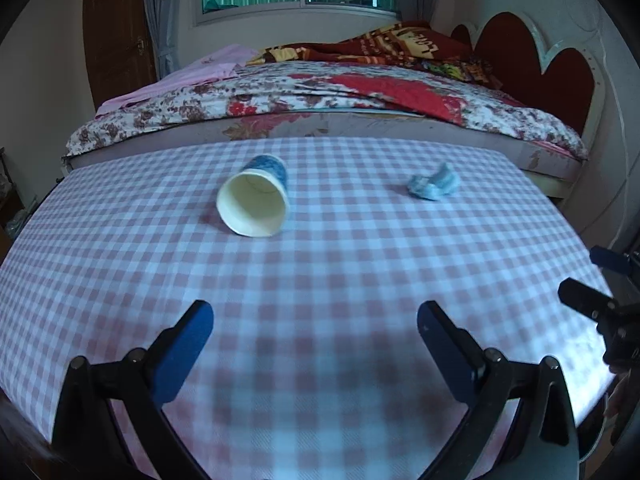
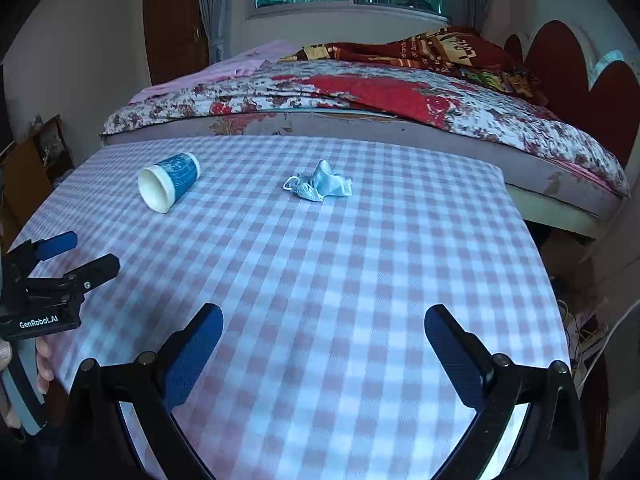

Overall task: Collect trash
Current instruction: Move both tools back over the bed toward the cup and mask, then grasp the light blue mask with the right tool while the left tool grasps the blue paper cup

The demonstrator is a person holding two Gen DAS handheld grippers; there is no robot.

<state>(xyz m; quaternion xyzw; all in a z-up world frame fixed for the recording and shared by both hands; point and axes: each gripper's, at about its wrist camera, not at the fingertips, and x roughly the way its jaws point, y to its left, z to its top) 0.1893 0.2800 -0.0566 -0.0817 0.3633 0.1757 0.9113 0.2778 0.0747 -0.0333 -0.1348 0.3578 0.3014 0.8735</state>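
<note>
both sets of fingers are spread wide and carry nothing. my left gripper [image 1: 314,344] hangs over the near part of the checked tablecloth [image 1: 320,272], blue pads well apart, and my right gripper [image 2: 322,350] does the same further along the table, jaws gaping over bare cloth.

the trash is all ahead of me. a paper cup [image 1: 254,202] lies on its side, mouth turned toward my left camera, at about 11 o'clock from the left fingers and well apart from them. a crumpled blue face mask [image 2: 318,186] sits at 12 o'clock from my right fingers, toward the far edge of the table, near the bed [image 2: 360,92]; from the left view it lies out at 1 o'clock. cup and mask are apart from each other, neither touched.

i judge this to be the very start: nothing is picked up yet, and i see no bin or bag in either view, so where the trash goes i cannot tell. the next move likely calls for a reach forward, left toward the cup, right toward the mask. the cup could roll if nudged on its side, so the pads should close across its wall; the mask is limp and low, so the tips need to come right down to the cloth.
</note>
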